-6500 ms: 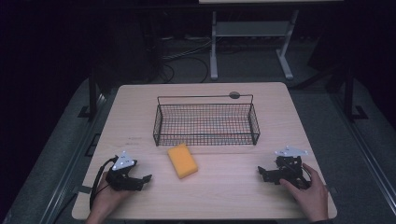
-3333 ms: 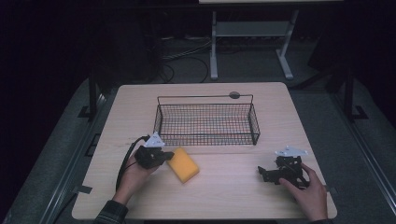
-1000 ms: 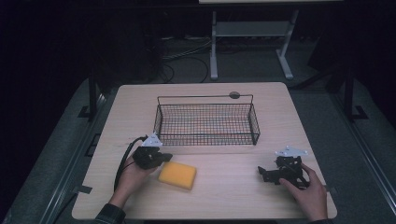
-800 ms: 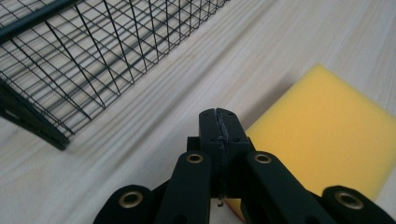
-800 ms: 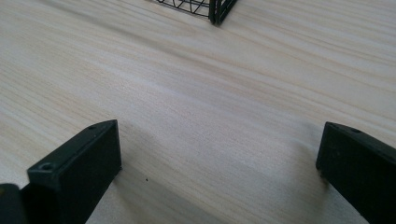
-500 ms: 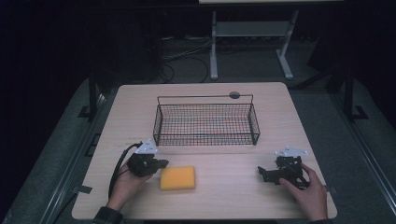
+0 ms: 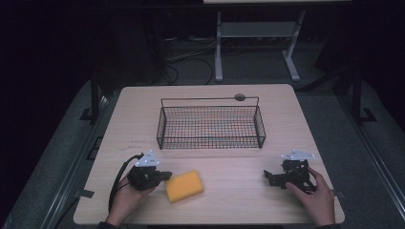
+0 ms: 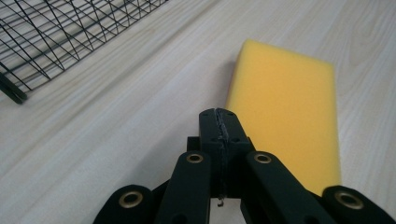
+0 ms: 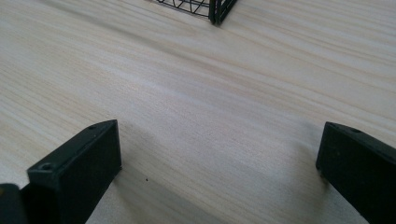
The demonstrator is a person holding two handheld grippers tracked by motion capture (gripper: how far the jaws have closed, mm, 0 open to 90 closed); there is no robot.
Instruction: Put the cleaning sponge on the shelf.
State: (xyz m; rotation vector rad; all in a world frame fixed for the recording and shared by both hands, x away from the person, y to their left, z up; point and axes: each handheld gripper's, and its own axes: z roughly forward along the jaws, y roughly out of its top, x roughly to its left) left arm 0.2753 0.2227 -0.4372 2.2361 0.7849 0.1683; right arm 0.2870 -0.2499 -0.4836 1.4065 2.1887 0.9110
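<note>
A yellow sponge (image 7: pixel 184 186) lies flat on the wooden table (image 7: pixel 143 114), in front of the black wire basket (image 7: pixel 210 125). My left gripper (image 7: pixel 165 175) sits just left of the sponge, its tips pointing at the sponge's near-left corner. In the left gripper view its jaws are pressed together with nothing between them, and the left gripper (image 8: pixel 219 122) tip sits at the edge of the sponge (image 8: pixel 285 107). My right gripper (image 7: pixel 268 177) rests on the table at the front right, held by a hand. Its right gripper (image 9: pixel 217 154) jaws stand wide apart over bare wood.
The wire basket (image 8: pixel 51 37) is empty and stands mid-table, its corner (image 9: pixel 217 8) showing far ahead in the right gripper view. A small dark disc (image 7: pixel 239 97) lies behind the basket. Dark floor surrounds the table (image 9: pixel 187 93), with a metal stand (image 7: pixel 219 47) beyond.
My left gripper has drawn back to the left and toward the front edge, away from the sponge. The sponge has come forward and turned slightly. The right gripper has stayed put.
</note>
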